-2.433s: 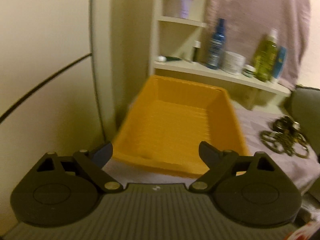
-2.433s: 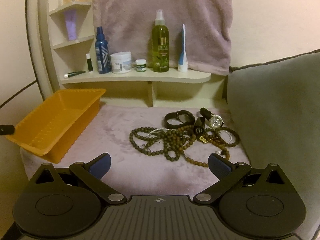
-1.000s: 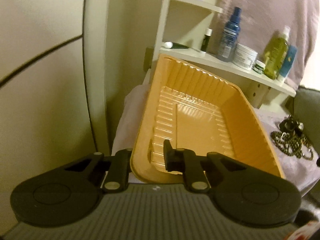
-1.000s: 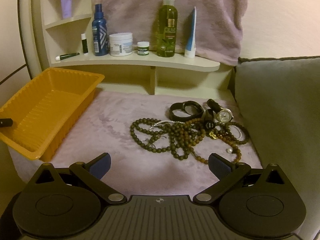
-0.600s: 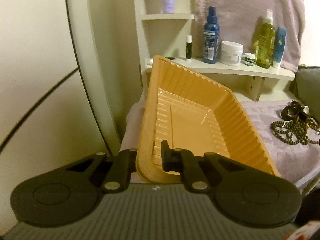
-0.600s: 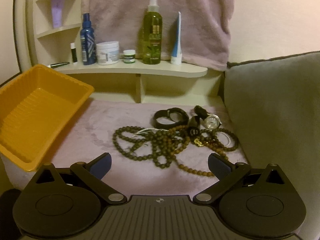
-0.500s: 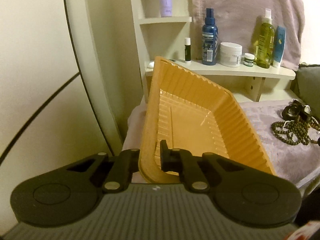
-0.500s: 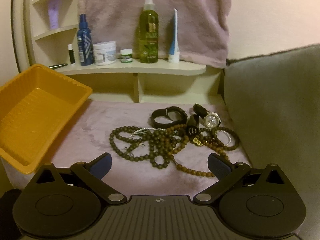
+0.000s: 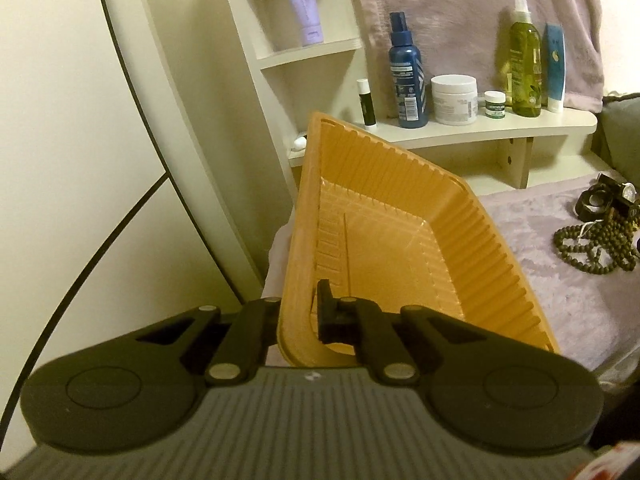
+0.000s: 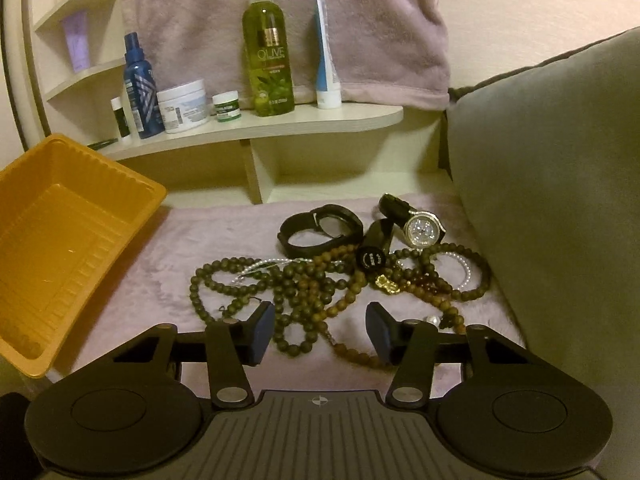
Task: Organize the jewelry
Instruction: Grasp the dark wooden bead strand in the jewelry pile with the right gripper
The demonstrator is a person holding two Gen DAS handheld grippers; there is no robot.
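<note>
An empty orange tray (image 9: pixel 400 188) is tilted at the left end of the lilac fleece mat (image 9: pixel 560 292). My left gripper (image 9: pixel 298 312) is shut on its near wall, one finger inside and one outside. The right wrist view shows the tray (image 10: pixel 80 216) at the left. A tangled jewelry pile (image 10: pixel 320 280) lies mid-mat: dark bead strands, brown beads (image 10: pixel 348 300), a black band (image 10: pixel 320 228), a silver watch (image 10: pixel 424 232) and a pearl bracelet (image 10: pixel 466 268). My right gripper (image 10: pixel 320 330) is low over the pile's near edge, jaws closing, with bead strands between the pads but not pinched.
A cream shelf (image 10: pixel 256 126) behind the mat carries a blue spray bottle (image 10: pixel 138 88), a white jar (image 10: pixel 182 106), a green olive bottle (image 10: pixel 267 56) and a tube. A pink towel (image 10: pixel 280 8) hangs above. A grey cushion (image 10: pixel 560 184) borders the mat on the right.
My left gripper closed on the tray's near wall, then lifted and rolled with it. My right gripper came down and forward onto the bead pile, and its jaws narrowed from fully wide.
</note>
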